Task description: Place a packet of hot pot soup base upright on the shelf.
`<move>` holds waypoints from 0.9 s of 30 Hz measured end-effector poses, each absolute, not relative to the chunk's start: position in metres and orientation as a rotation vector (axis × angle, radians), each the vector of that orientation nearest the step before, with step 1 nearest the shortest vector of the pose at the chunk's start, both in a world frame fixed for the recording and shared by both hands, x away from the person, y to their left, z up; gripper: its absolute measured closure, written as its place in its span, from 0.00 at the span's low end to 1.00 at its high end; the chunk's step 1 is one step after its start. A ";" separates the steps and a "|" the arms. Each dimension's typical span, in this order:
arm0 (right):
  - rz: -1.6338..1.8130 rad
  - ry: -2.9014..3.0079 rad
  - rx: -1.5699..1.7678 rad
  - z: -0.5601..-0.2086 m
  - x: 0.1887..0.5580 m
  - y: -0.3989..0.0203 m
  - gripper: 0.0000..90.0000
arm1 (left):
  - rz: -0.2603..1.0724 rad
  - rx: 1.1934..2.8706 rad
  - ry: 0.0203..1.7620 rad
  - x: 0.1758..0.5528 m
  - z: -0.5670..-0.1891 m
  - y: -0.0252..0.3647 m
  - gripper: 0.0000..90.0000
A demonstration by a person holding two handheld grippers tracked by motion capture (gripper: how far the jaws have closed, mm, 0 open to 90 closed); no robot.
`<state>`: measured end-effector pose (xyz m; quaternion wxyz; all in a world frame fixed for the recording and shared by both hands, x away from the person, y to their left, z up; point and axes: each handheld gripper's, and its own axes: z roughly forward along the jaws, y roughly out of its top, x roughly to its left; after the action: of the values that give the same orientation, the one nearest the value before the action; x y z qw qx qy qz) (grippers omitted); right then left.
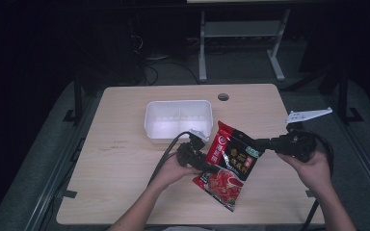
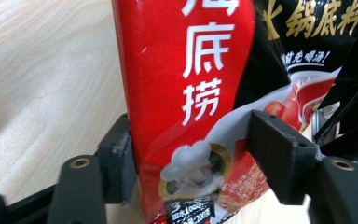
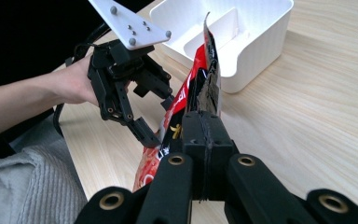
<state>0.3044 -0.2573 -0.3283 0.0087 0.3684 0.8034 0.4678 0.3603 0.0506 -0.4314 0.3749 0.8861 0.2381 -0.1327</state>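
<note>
A red and black sauce packet (image 1: 229, 166) hangs in the air just above the front half of the counter (image 1: 125, 159), held between the 2 tools. Its long axis runs in the high view from about 11 o'clock, near the white tub (image 1: 177, 120), down to about 5 o'clock toward the person. The right tool (image 1: 259, 143) comes in from 3 o'clock and is clamped tight on the packet's upper right edge; in the right gripper view its 2 jaws meet on the thin foil with no gap, so this tool carries the weight. The left tool (image 1: 207, 166) reaches in from 9 o'clock at the packet's left edge. In the left gripper view its jaws stand fairly wide on either side of the packet (image 2: 191, 93): the left-hand pad is touching or almost touching the film, the right-hand pad sits just beside it, and I cannot tell that they press. I judge it not yet gripping. The tub, split in 2 compartments, lies at 12 o'clock from the packet, just beyond its top corner. The left tool is the nearer one to the tub, so any lowering of the packet into it would likely swing the top end toward 12 o'clock.
</note>
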 end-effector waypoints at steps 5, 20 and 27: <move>1.468 2.494 1.174 -0.332 0.307 -0.258 0.99 | -0.315 2.256 0.618 0.361 -0.432 0.060 0.68; 1.478 2.470 1.245 -0.345 0.320 -0.263 0.84 | -0.227 2.279 0.584 0.352 -0.429 0.066 0.87; 1.436 2.504 1.296 -0.357 0.327 -0.259 0.55 | -0.197 2.290 0.563 0.349 -0.427 0.065 0.87</move>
<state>0.3273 -0.2588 -0.3574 -0.0114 0.4095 0.7914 0.4537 0.3491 0.0654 -0.4268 0.3782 0.8959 0.2201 -0.0770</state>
